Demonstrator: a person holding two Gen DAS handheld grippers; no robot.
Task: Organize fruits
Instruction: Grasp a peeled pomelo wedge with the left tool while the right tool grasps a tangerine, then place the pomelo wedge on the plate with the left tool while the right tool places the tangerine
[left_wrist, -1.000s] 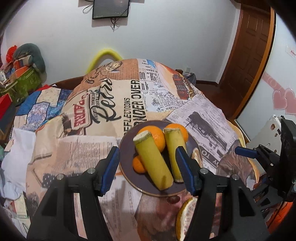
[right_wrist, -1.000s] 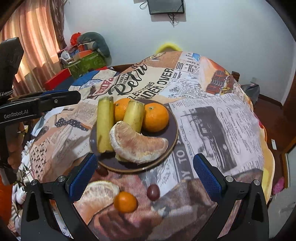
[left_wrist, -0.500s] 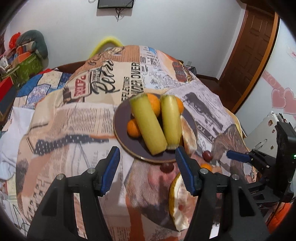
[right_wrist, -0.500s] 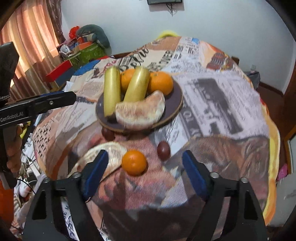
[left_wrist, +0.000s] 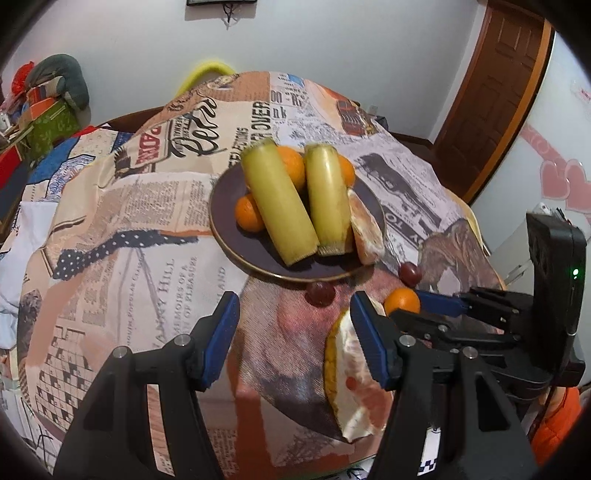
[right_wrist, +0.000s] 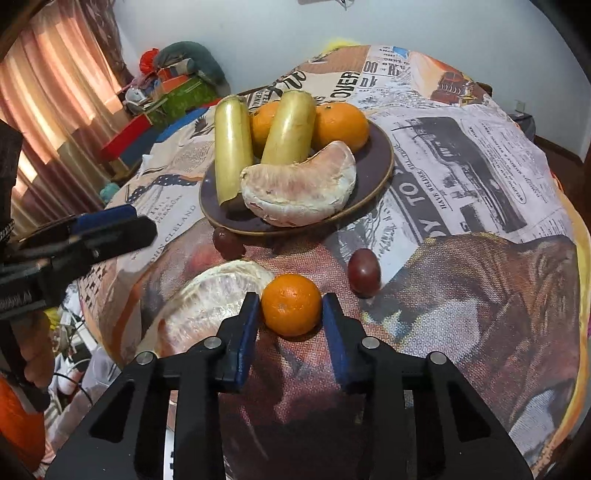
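Observation:
A dark plate (right_wrist: 382, 162) (left_wrist: 229, 236) holds two yellow-green stalk pieces (right_wrist: 232, 147), oranges (right_wrist: 341, 125) and a pomelo wedge (right_wrist: 299, 192). On the cloth in front lie a small orange (right_wrist: 291, 304) (left_wrist: 402, 300), a second pomelo wedge (right_wrist: 210, 295) (left_wrist: 354, 373) and two dark red fruits (right_wrist: 364, 272) (right_wrist: 227, 242). My right gripper (right_wrist: 291, 317) has its blue pads on both sides of the small orange, touching or nearly touching it. My left gripper (left_wrist: 295, 332) is open and empty, above the cloth in front of the plate.
The round table is covered by a newspaper-print cloth (left_wrist: 147, 221) that falls off at the near edge. Boxes and bags (right_wrist: 173, 85) are piled at the far left by a curtain. A wooden door (left_wrist: 491, 92) is at the right.
Both grippers have drawn back toward the near table edge. My right gripper has lowered around the small orange and its jaws have narrowed onto it. My left gripper stays open.

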